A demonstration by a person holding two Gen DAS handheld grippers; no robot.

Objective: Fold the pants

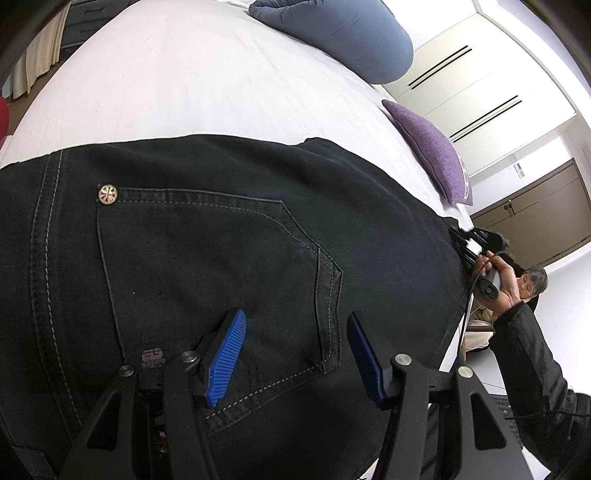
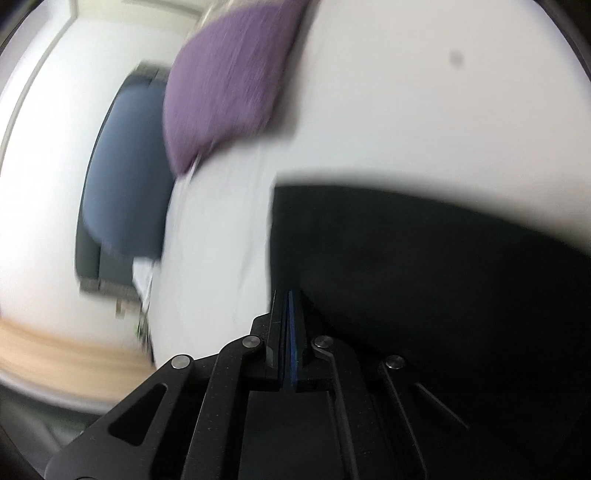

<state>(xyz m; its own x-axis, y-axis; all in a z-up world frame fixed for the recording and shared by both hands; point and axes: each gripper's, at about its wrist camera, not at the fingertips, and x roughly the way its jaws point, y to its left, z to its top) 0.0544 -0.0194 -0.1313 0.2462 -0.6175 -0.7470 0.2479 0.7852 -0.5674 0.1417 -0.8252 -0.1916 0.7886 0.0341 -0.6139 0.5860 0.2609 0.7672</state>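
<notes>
Dark navy pants (image 1: 221, 240) lie on a white bed (image 1: 184, 81), back pocket with a gold rivet facing up. My left gripper (image 1: 295, 325) is open, its blue pads (image 1: 225, 358) hovering just over the pocket and holding nothing. In the blurred right wrist view, my right gripper (image 2: 288, 306) has its fingers pressed together at the edge of the dark pants (image 2: 424, 266), apparently pinching the cloth. The right gripper also shows in the left wrist view (image 1: 465, 240) at the pants' far right edge.
A purple cushion (image 1: 432, 151) and a blue-grey pillow (image 1: 340, 33) lie on the bed beyond the pants. Cream wardrobe doors (image 1: 480, 85) stand behind. A person (image 1: 528, 284) sits past the bed's right edge. The purple cushion (image 2: 229, 74) shows in the right wrist view too.
</notes>
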